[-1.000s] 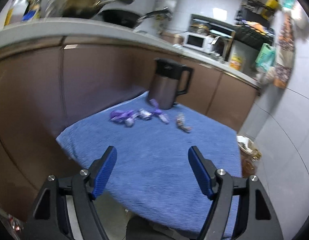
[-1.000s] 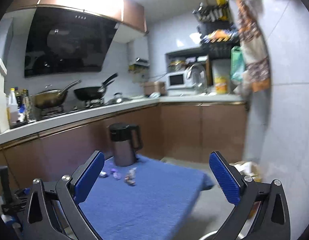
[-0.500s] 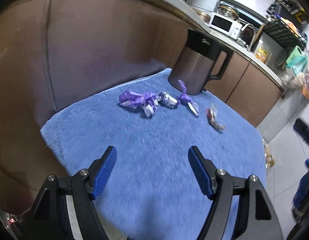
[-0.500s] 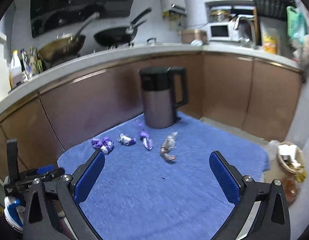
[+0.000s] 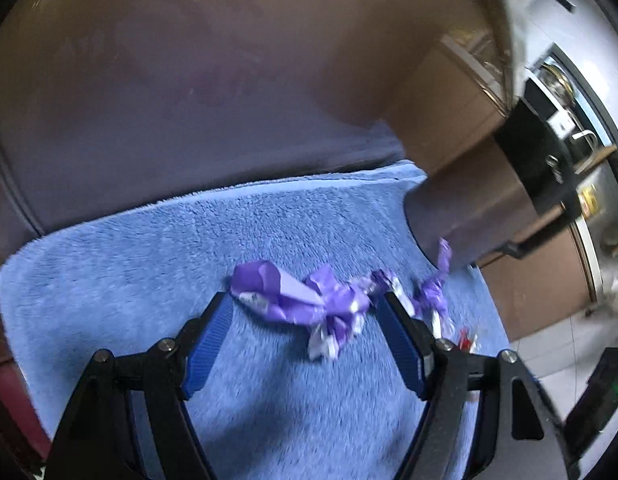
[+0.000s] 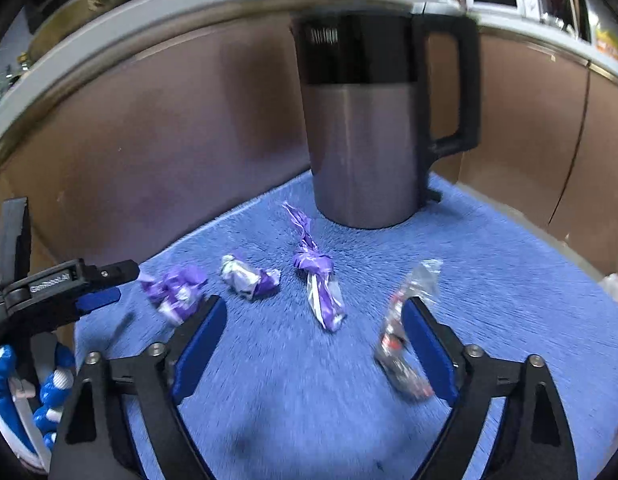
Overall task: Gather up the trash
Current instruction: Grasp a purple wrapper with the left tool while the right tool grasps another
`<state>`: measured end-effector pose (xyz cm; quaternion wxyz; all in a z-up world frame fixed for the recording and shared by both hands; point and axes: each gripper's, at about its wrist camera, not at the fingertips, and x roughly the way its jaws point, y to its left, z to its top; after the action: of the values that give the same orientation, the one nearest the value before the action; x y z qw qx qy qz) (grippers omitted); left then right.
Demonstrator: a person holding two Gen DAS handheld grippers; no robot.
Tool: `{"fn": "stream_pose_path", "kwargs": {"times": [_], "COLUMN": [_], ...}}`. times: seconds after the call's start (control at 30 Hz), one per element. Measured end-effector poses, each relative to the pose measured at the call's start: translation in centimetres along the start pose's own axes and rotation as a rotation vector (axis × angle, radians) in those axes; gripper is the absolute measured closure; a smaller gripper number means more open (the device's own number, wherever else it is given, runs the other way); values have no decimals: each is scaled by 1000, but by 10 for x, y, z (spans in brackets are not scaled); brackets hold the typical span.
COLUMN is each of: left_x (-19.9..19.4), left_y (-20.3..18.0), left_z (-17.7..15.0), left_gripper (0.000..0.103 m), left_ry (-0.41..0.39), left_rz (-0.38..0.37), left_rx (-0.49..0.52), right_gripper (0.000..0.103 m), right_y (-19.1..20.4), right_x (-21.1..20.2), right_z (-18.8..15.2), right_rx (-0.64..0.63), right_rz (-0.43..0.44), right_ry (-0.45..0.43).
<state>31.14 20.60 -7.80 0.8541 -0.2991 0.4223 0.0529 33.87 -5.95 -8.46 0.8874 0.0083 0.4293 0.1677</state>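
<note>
Brown cabinet fronts (image 6: 181,128) fill the background under a grey counter edge (image 6: 157,16), and a wok (image 6: 81,4) sits up on that counter at the far left. A blue fleece mat (image 6: 489,280) covers the surface below and carries everything else. A steel jug with black lid and handle (image 6: 361,128) stands upright near the mat's far edge, toward its middle.

In front of the jug, 4 pieces of trash lie in a rough row across the mat. From left to right in the right wrist view: a crumpled purple wrapper (image 6: 175,290) near the left edge, a small purple-and-white wrapper (image 6: 249,276), a long twisted purple wrapper (image 6: 317,276) whose tail points toward the jug's base, and a clear wrapper with red and black print (image 6: 403,332) nearest the right side.

The left gripper (image 5: 305,312) is released, its blue pads spread wide on either side of the crumpled purple wrapper (image 5: 293,296), which lies between the tips without being pinched. The right gripper (image 6: 315,330) is also spread wide, low over the mat; the clear wrapper lies against the inner face of its right finger (image 6: 427,344), nothing grasped
</note>
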Motion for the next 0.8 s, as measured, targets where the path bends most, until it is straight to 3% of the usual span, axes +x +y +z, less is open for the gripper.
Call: {"fn": "stream_pose_path", "kwargs": {"times": [0.2,0.3,0.4,0.47,0.57,0.7,0.8], "left_x": [31,37,40,46,53,47,33], "left_y": [7,7,11,13,20,29,32], "left_z": [6,10,16,20,20,18,15], "left_gripper": [32,39,48,77,90,97,97], "left_ry": [52,51,53,62,83,77,64], "left_rz": [11,7,-8,-6,-15,-49,-65], "left_rx": [-46,-44,-60,-59,-82,-109,-102], "right_gripper": [23,26,32,39,50,76,77], "right_y": [-1,0,-2,-3,-4,-3,-3], "right_x": [56,73,91,100,113,114,103], "right_z": [6,8,9,9,8,8,5], "right_rx": [5,-4,3,7,-1,-13,-2], "right_rz": [-8,-20,-31,-33,-43,-50,-45], "right_ry": [73,96,125,141,162,161,143]}}
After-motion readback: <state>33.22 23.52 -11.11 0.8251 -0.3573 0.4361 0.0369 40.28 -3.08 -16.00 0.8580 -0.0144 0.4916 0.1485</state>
